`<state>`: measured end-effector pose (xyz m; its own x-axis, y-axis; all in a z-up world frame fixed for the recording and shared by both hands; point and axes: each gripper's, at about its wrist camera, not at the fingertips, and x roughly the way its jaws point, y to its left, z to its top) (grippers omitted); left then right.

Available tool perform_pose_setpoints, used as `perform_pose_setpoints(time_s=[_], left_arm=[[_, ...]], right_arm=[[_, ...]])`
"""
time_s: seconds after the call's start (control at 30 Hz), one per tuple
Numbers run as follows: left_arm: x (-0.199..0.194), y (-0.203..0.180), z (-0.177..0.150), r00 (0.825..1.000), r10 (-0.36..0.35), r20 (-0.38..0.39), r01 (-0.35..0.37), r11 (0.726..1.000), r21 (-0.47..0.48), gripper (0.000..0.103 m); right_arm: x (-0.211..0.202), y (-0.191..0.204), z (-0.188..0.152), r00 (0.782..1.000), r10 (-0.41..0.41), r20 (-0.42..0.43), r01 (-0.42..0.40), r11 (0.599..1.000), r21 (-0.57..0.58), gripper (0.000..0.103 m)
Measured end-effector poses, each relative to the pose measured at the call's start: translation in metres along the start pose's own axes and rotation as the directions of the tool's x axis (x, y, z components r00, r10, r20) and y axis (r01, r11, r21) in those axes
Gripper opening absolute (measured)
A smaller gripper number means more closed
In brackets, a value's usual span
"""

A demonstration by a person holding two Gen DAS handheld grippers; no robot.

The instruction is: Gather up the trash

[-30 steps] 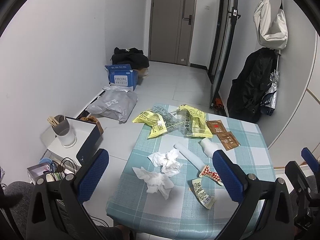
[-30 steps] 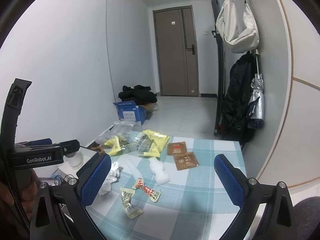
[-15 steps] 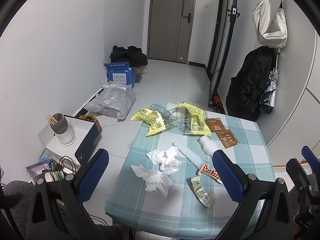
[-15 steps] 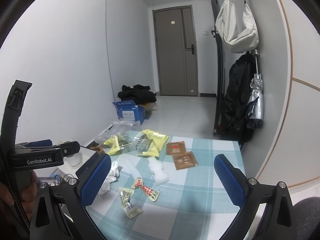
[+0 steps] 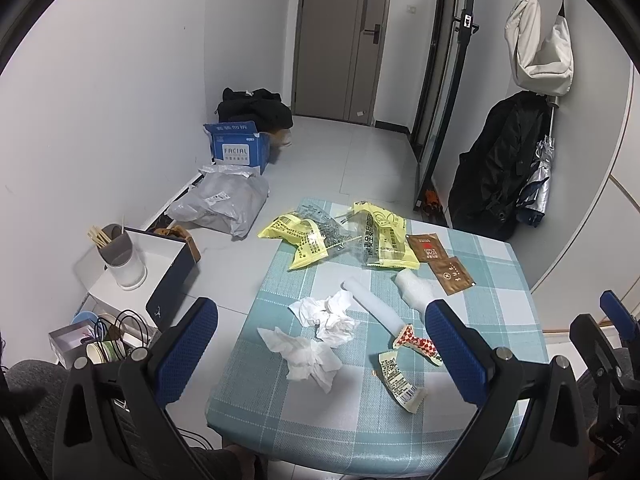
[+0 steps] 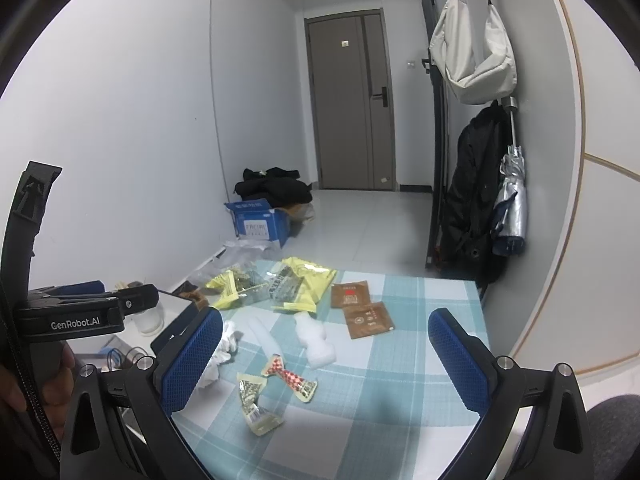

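Observation:
Trash lies scattered on a teal checked table (image 5: 500, 308) (image 6: 424, 364). Two crumpled white tissues (image 5: 316, 340) lie at the near left, with a white foam roll (image 5: 372, 304) (image 6: 266, 338) and a white foam wad (image 5: 414, 290) (image 6: 314, 340) behind them. A red-checked wrapper (image 5: 416, 344) (image 6: 290, 378) and a barcode wrapper (image 5: 400, 380) (image 6: 256, 404) sit near the front. Yellow snack bags (image 5: 344, 236) (image 6: 280, 284) and two brown sachets (image 5: 438, 262) (image 6: 358, 308) lie at the far end. My left gripper (image 5: 320, 352) and right gripper (image 6: 326, 360) hover open above the table, both empty.
On the floor to the left are a blue carton (image 5: 240, 146), a grey plastic bag (image 5: 224, 204), a dark box with a white cup (image 5: 120, 256) and a small box of cables (image 5: 104, 340). A black coat and umbrella (image 5: 508, 176) hang at the right wall.
The left wrist view has pulled back and up slightly, so the table looks a little smaller. The right wrist view has barely shifted. No trash has moved.

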<state>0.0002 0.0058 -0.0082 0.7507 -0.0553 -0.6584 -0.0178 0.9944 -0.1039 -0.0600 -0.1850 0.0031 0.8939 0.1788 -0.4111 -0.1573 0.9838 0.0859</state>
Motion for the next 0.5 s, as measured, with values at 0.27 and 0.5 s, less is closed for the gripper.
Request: perform_pose_setpoints(time_s=[0.27,0.5], left_arm=[[-0.0002,-0.0010,0.0018,1.000,-0.011,-0.016,0.012,1.000,0.006,0.102],[0.0010,-0.0024,0.0029,0.999,-0.022,-0.023,0.022,1.000,0.004,0.102]], right_arm=[[0.0000,-0.0001,0.0006,1.000,-0.003,0.001,0.003,1.000,-0.001,0.103],[0.0006,0.0007,0.0009,1.000,-0.011,-0.001,0.011,1.000,-0.006,0.103]])
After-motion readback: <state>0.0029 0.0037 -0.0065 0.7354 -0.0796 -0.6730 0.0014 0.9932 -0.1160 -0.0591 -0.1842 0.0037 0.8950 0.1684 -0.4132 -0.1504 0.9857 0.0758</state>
